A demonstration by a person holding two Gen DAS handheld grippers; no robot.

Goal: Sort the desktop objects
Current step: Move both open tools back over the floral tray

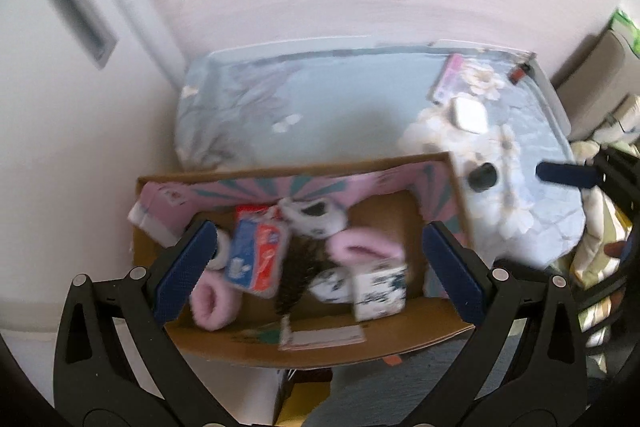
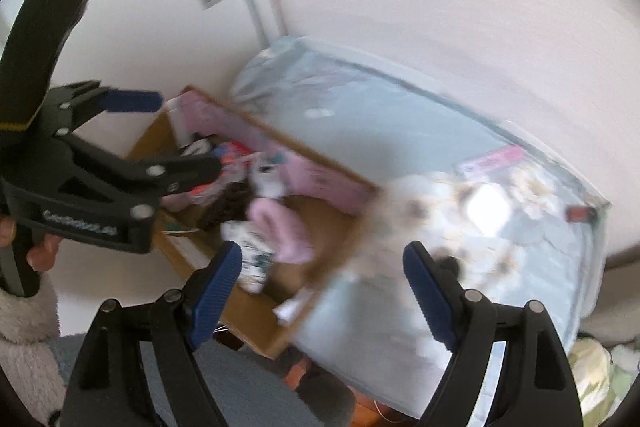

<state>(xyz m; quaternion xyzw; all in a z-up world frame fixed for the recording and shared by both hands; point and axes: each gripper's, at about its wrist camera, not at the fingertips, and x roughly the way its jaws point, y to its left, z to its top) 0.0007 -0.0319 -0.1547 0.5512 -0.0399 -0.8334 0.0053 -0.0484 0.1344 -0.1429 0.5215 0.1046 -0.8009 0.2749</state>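
A cardboard box (image 1: 320, 347) with a pink lining stands at the near edge of a table under a pale blue flowered cloth (image 1: 340, 99). Inside lie a red and blue packet (image 1: 256, 255), pink fluffy pieces (image 1: 360, 251), a dark brush (image 1: 296, 271) and a white printed carton (image 1: 380, 291). My left gripper (image 1: 320, 267) hangs open above the box with nothing between its fingers. My right gripper (image 2: 324, 287) is open and empty over the box's right corner (image 2: 360, 227). On the cloth to the right lie a small black cap (image 1: 482, 175), a white case (image 1: 468, 115) and a pink packet (image 1: 450, 77).
A small red and black item (image 1: 520, 73) lies at the table's far right corner. A white wall and door frame stand behind the table. One blue finger of the right gripper (image 1: 568, 177) shows at the right edge. Bedding or cushions (image 1: 600, 267) crowd the right side.
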